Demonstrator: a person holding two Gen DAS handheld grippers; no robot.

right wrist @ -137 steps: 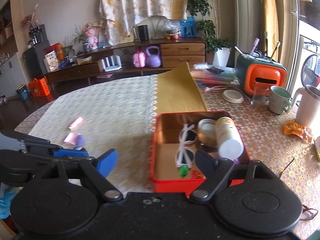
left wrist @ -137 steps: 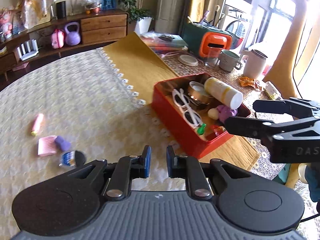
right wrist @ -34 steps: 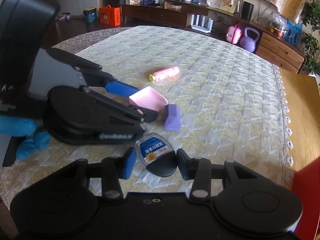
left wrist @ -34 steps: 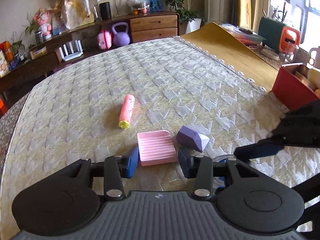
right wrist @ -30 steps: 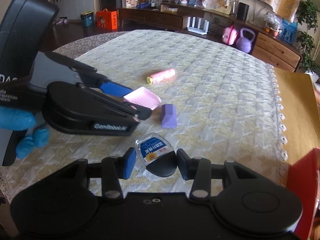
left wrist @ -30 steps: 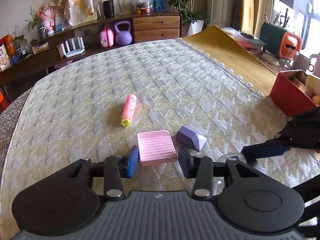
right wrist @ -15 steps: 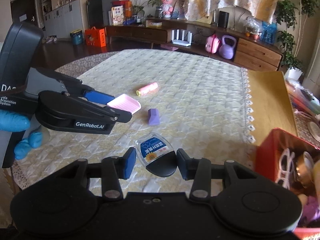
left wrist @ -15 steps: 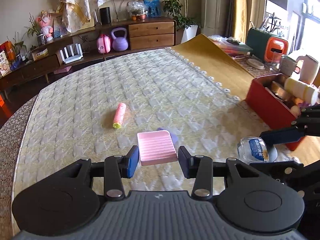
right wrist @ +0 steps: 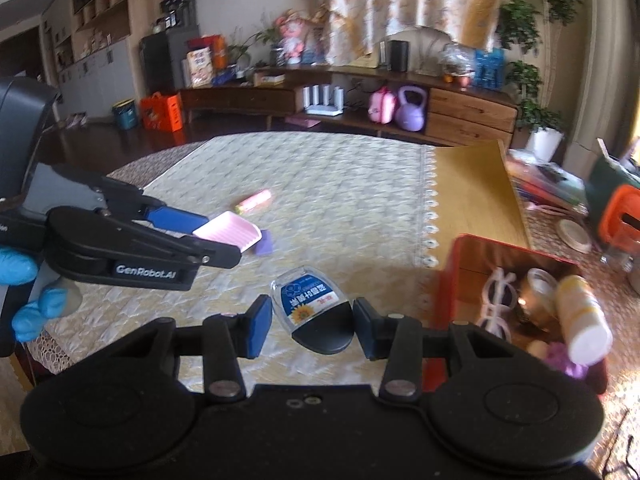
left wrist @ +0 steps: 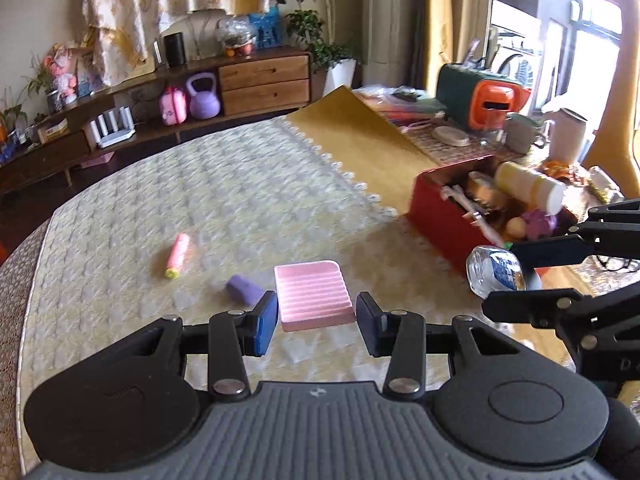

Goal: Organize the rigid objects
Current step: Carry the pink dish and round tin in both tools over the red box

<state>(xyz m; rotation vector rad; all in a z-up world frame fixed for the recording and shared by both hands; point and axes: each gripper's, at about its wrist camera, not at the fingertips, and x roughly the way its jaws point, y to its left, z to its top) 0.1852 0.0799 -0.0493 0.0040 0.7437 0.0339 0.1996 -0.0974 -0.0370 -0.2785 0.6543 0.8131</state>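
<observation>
Transport step underway: left tongs (left wrist: 317,322) clamped on pink tray (left wrist: 314,295), right tongs (right wrist: 312,330) clamped on floss case (right wrist: 314,306), both near red box (right wrist: 516,264). Next: release inside the box.

purple kettlebell (left wrist: 204,96): on low sideboard (left wrist: 264,80) | white mug (left wrist: 568,134): worktop far right edge | orange-green box (left wrist: 478,100): worktop far edge

Red box's (right wrist: 452,276) far corner cropped

Bright window glare, motion blur, fisheye-bent edges.
</observation>
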